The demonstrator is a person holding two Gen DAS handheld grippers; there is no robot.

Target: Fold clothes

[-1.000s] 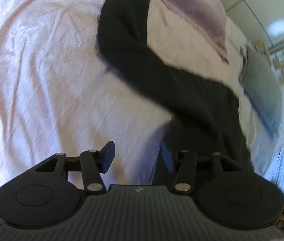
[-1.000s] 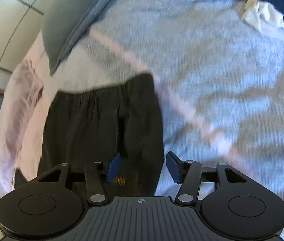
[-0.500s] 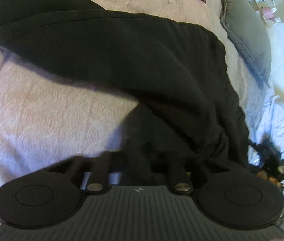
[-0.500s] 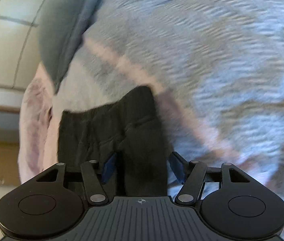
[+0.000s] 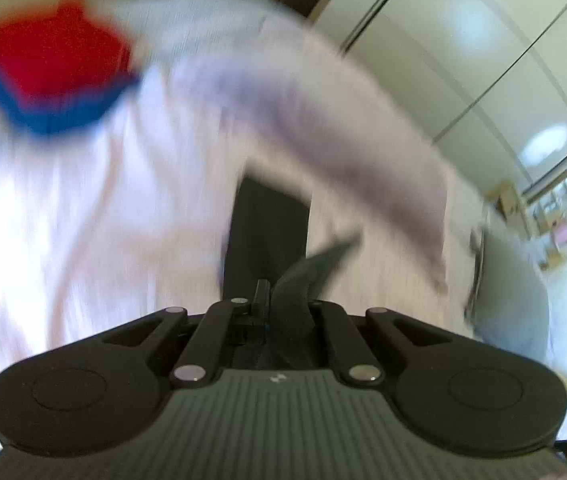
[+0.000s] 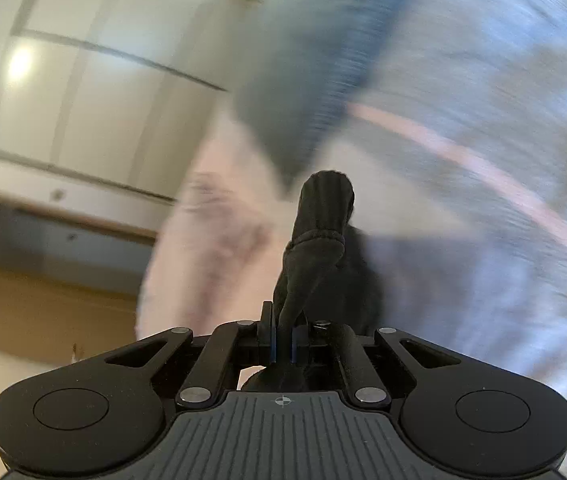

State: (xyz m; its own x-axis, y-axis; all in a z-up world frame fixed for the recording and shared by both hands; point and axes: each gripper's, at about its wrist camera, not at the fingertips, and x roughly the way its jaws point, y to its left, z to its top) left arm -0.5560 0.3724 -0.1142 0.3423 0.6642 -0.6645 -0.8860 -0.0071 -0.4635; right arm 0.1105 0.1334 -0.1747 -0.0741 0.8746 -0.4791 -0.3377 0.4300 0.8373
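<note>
A black garment (image 5: pixel 267 232) hangs from my left gripper (image 5: pixel 273 300), which is shut on a fold of it; the cloth trails down over the pale pink bedspread (image 5: pixel 83 220). In the right wrist view my right gripper (image 6: pixel 283 332) is shut on another bunch of the same black garment (image 6: pixel 319 240), which stands up in front of the fingers, lifted off the bed. Both views are blurred by motion.
A folded red and blue stack (image 5: pixel 51 76) lies at the far left of the bed. A grey pillow (image 6: pixel 311 80) and a blue-grey quilt (image 6: pixel 503 80) lie to the right. Wardrobe doors (image 5: pixel 483 60) stand behind the bed.
Both grippers were open over the flat black garment; they have closed on its edge and lifted it off the bed, and both views have tilted up toward the wall.
</note>
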